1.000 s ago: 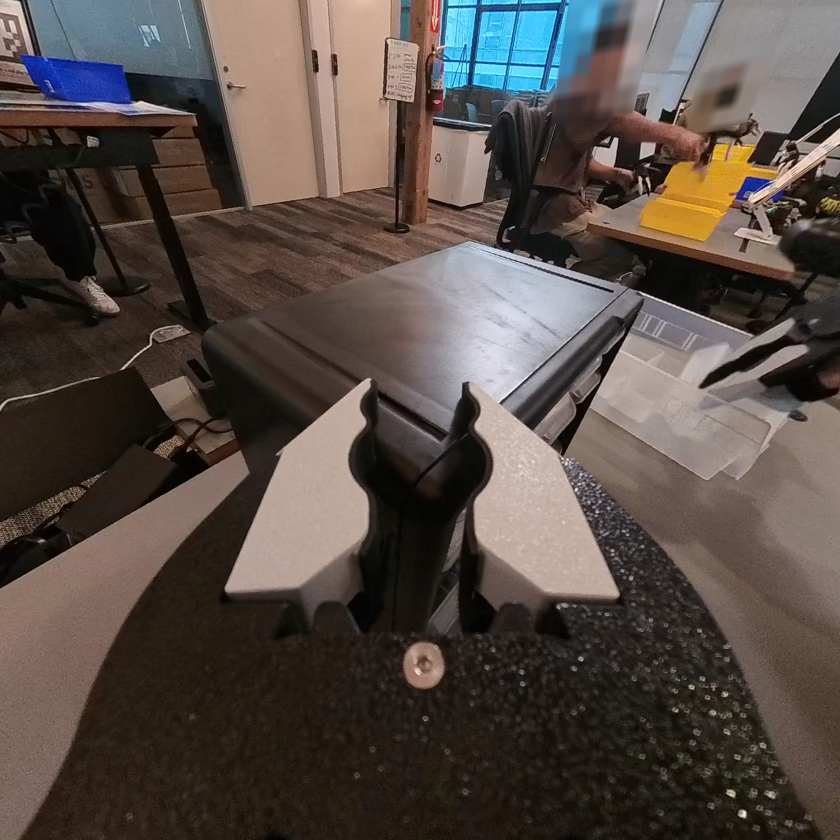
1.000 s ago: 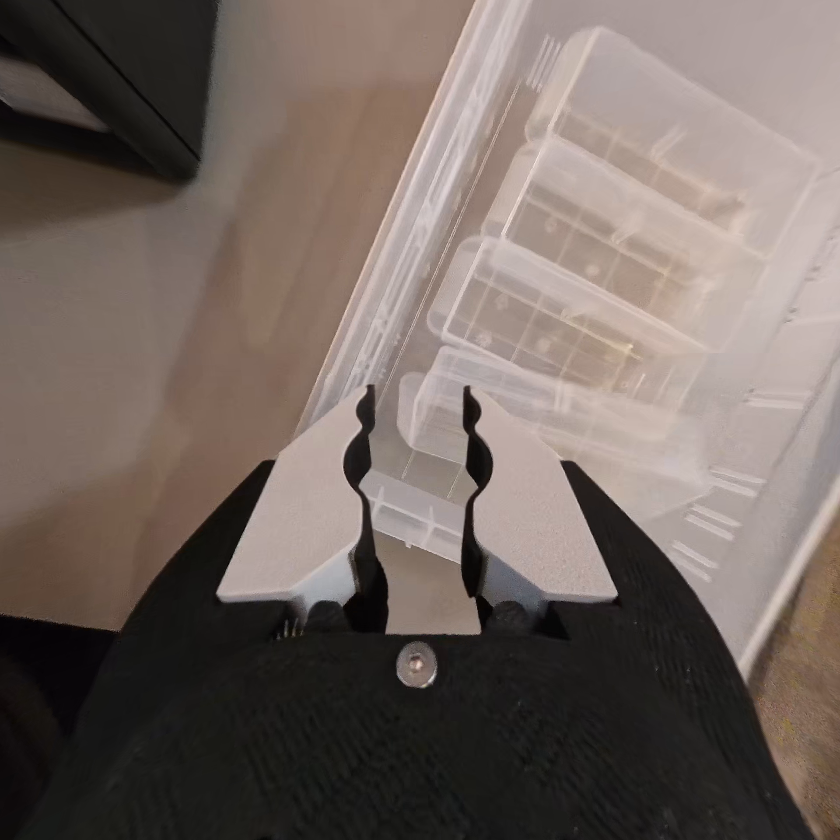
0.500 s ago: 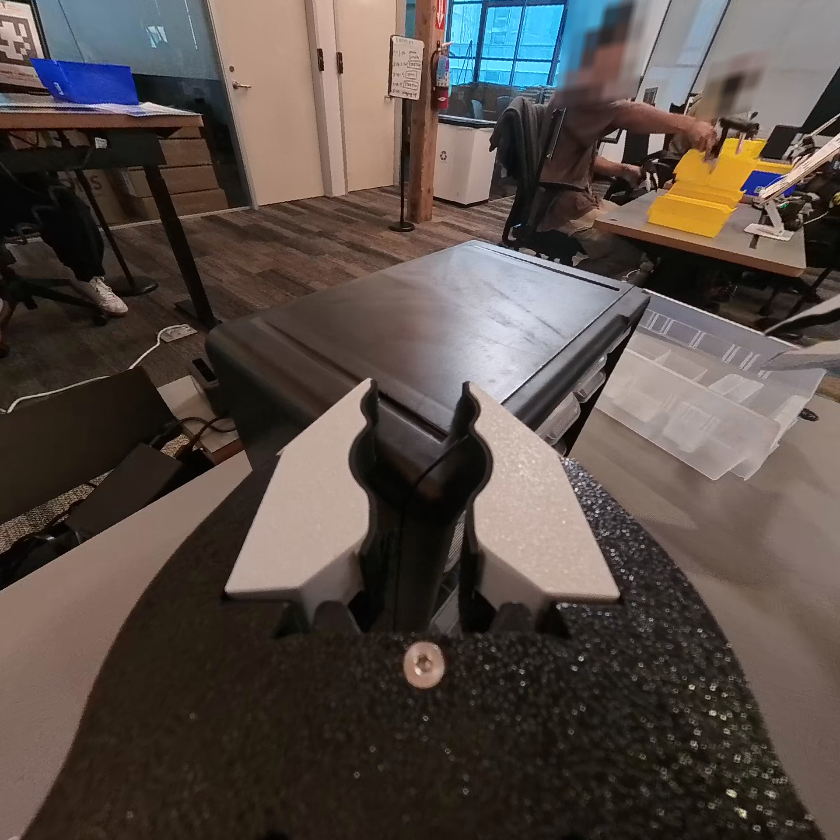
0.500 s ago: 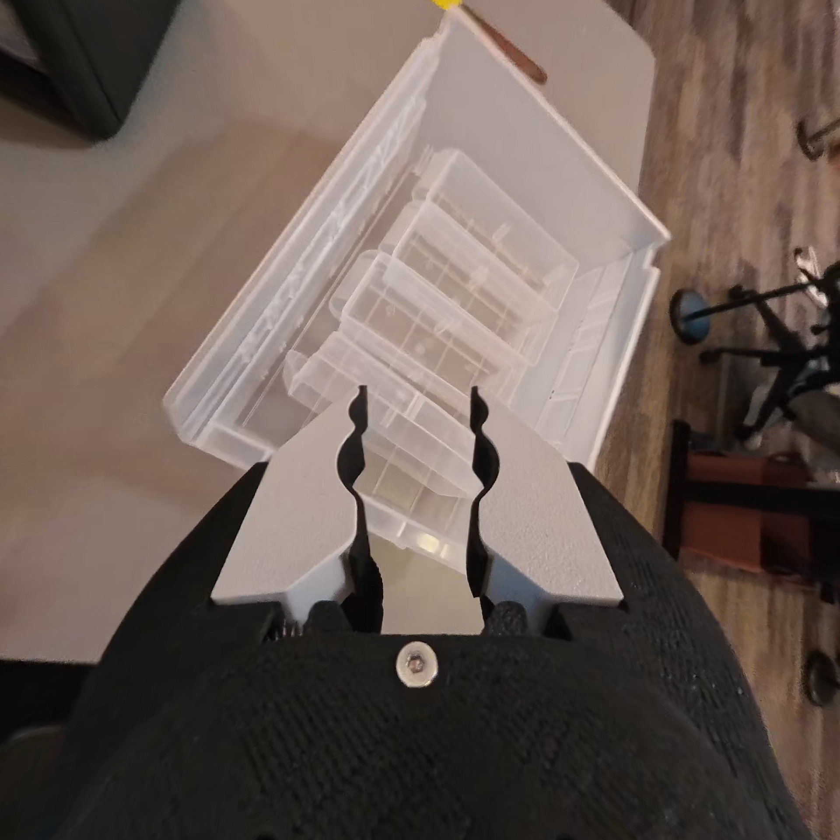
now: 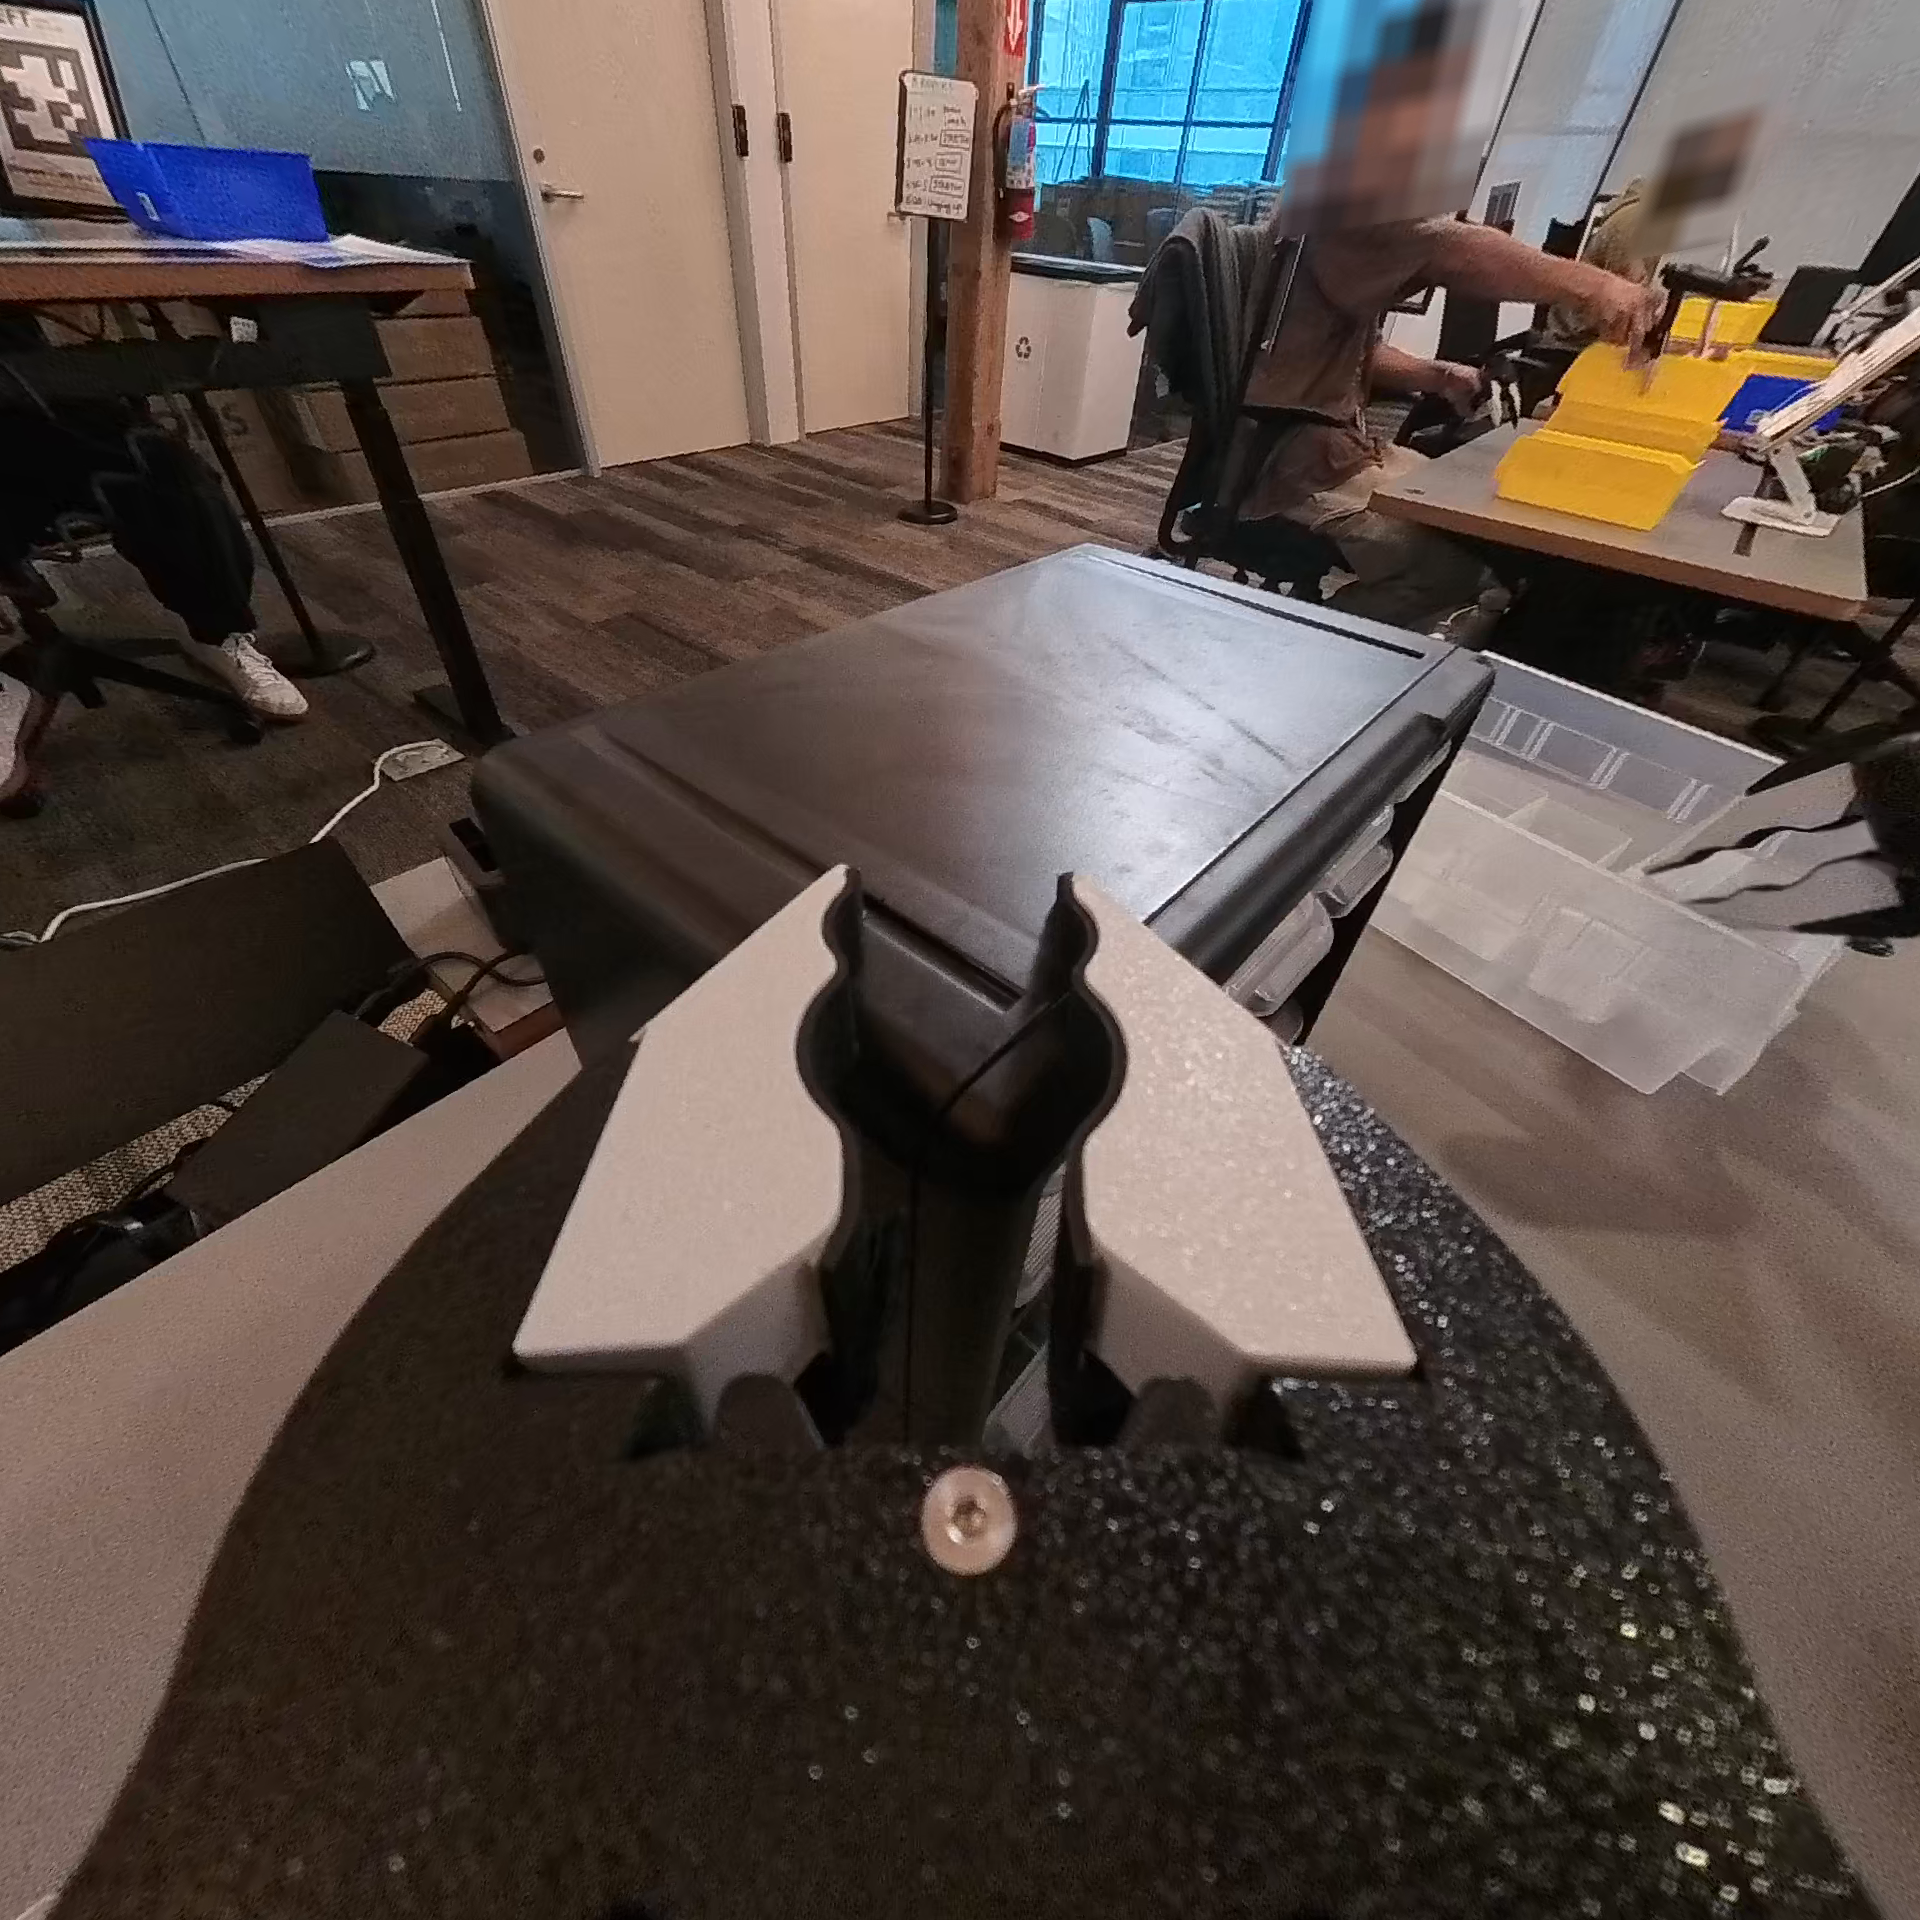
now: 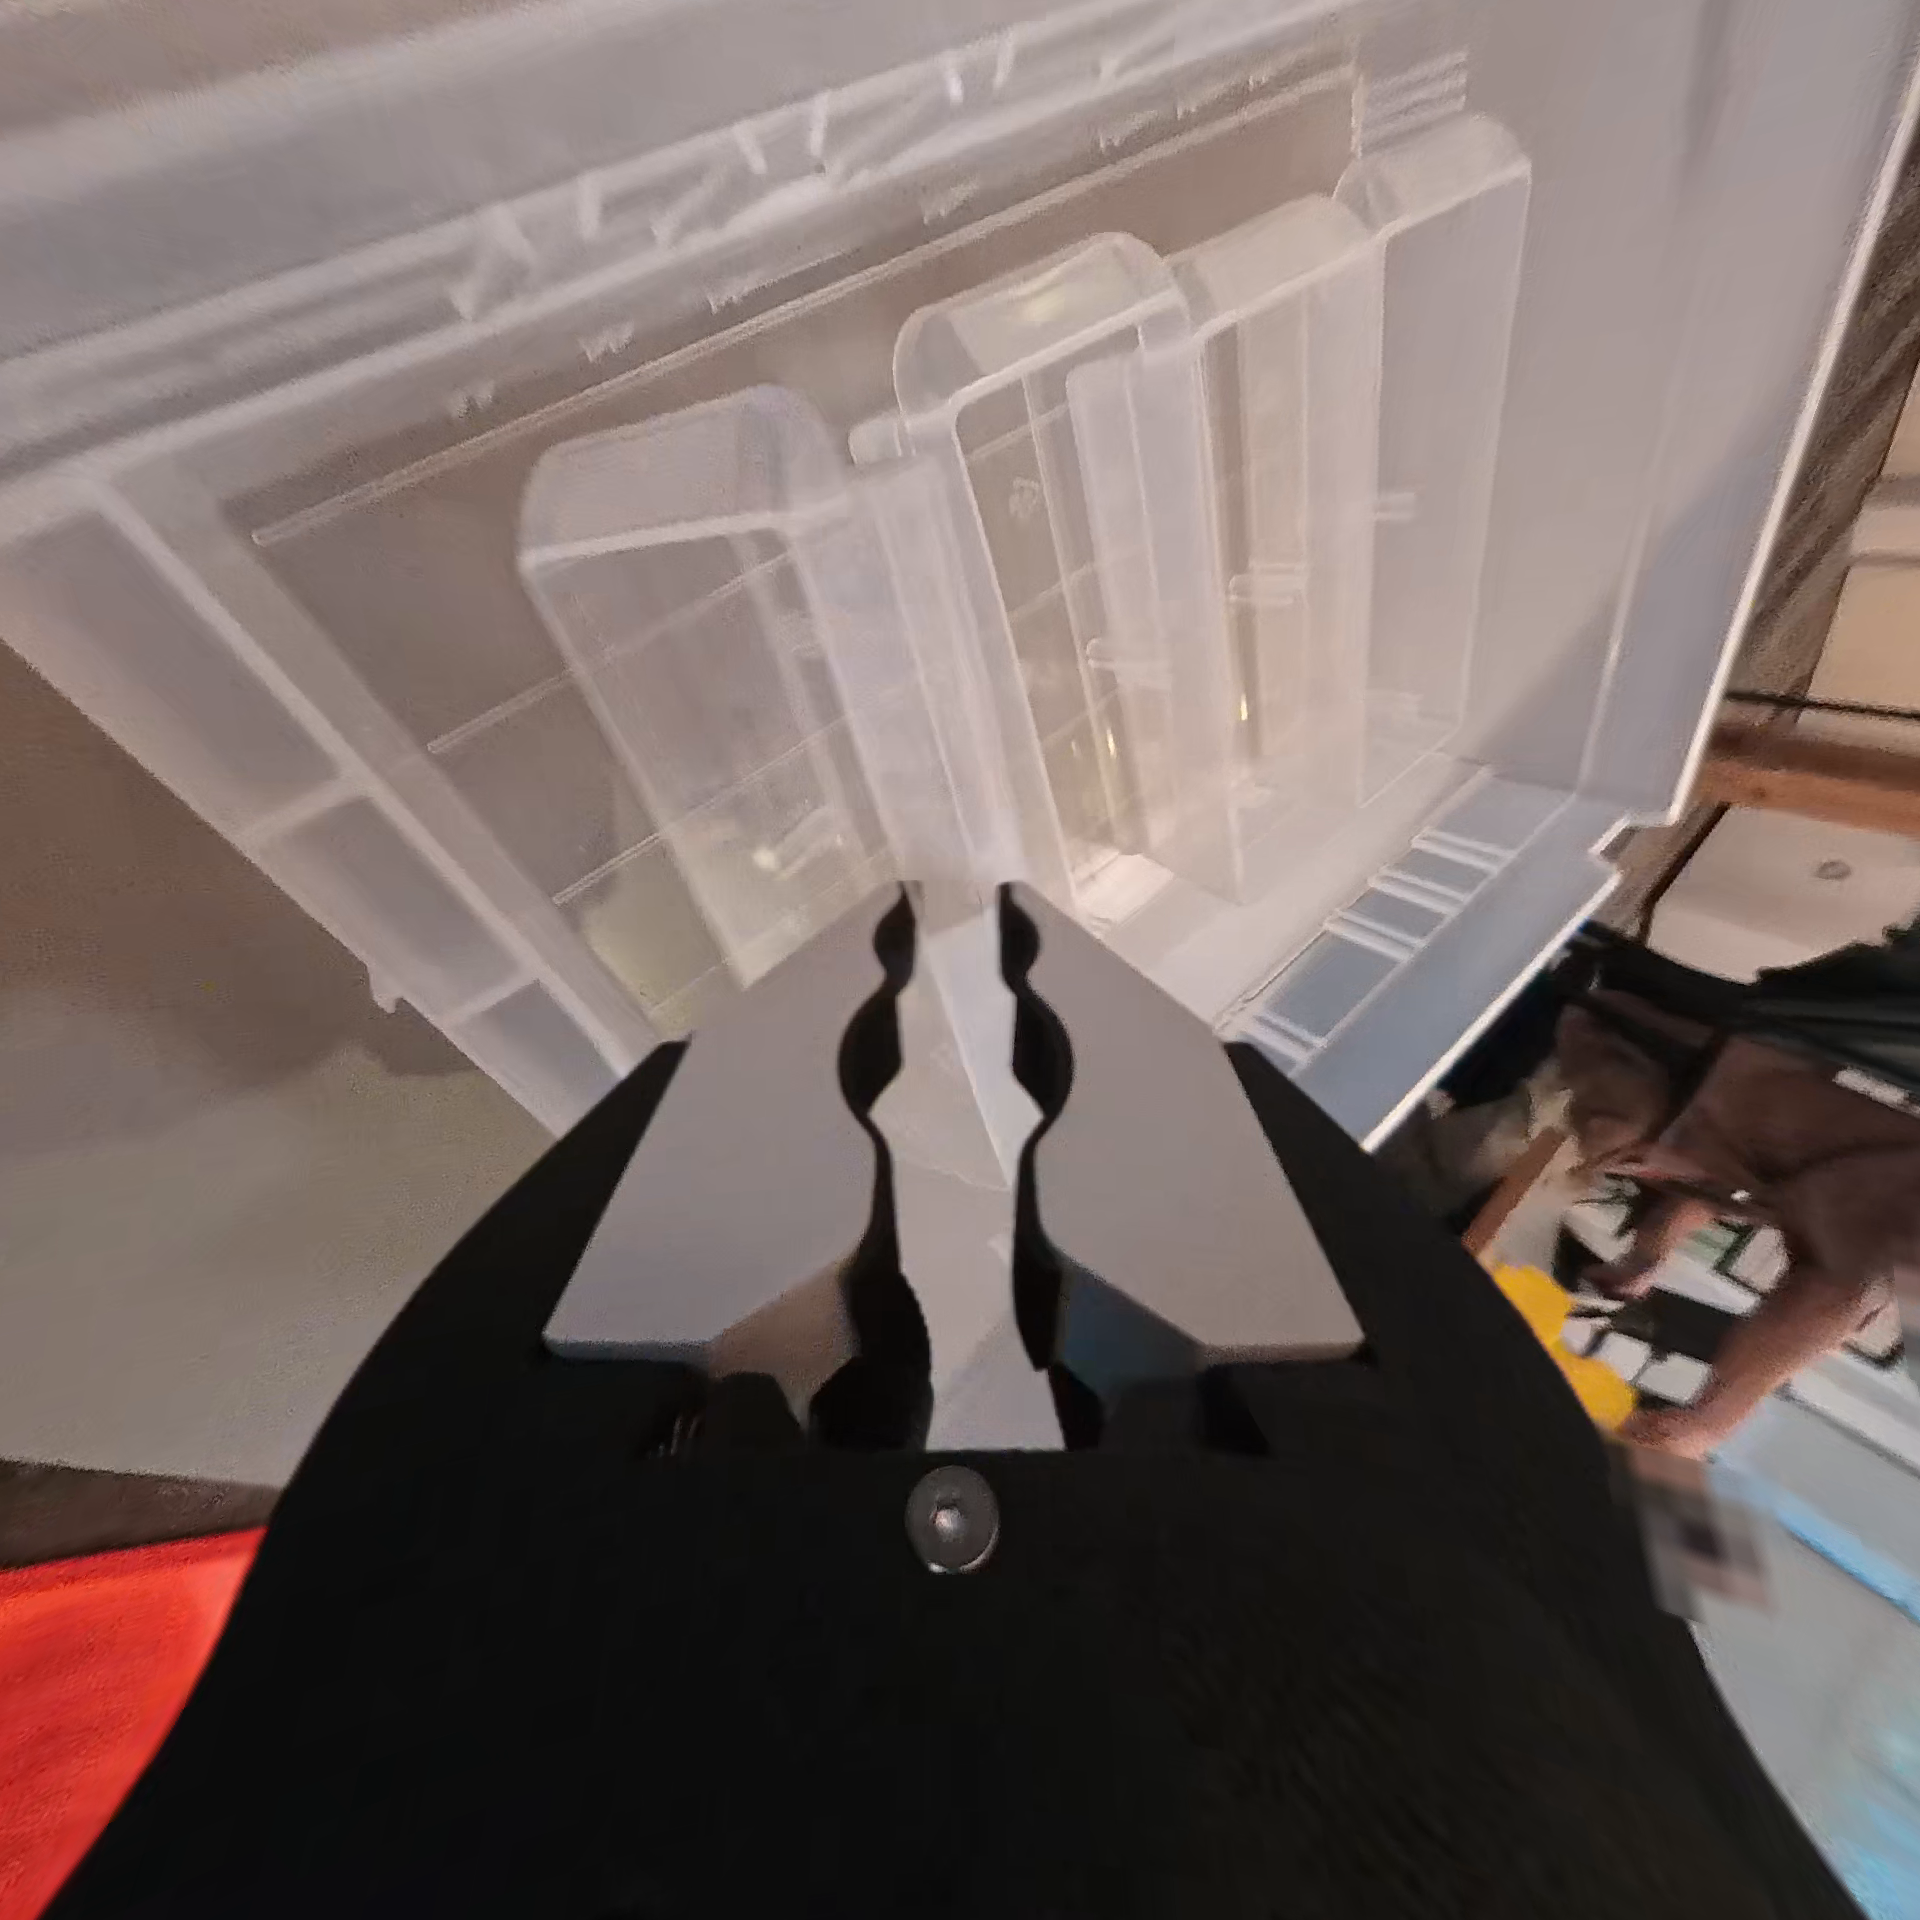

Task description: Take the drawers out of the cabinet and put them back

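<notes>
Office clutter beyond the work surface.

Far right, a seated person (image 5: 1340, 395) reaching toward yellow bins (image 5: 1600, 457) on a wooden desk (image 5: 1662, 551); face hidden under a mosaic patch. Upper left, a blue tray (image 5: 208, 189) on a dark-legged table (image 5: 229, 272), with a white shoe (image 5: 255, 673) on the floor beneath. Centre back, pale doors (image 5: 665, 218), a wooden post (image 5: 975, 249) carrying a red fire extinguisher (image 5: 1016, 156), and a whiteboard sign (image 5: 935, 145) on a thin stand. Beside the post, a white recycling bin (image 5: 1070, 358). Lower left, a white cable (image 5: 208, 862) trailing across grey carpet.
</notes>
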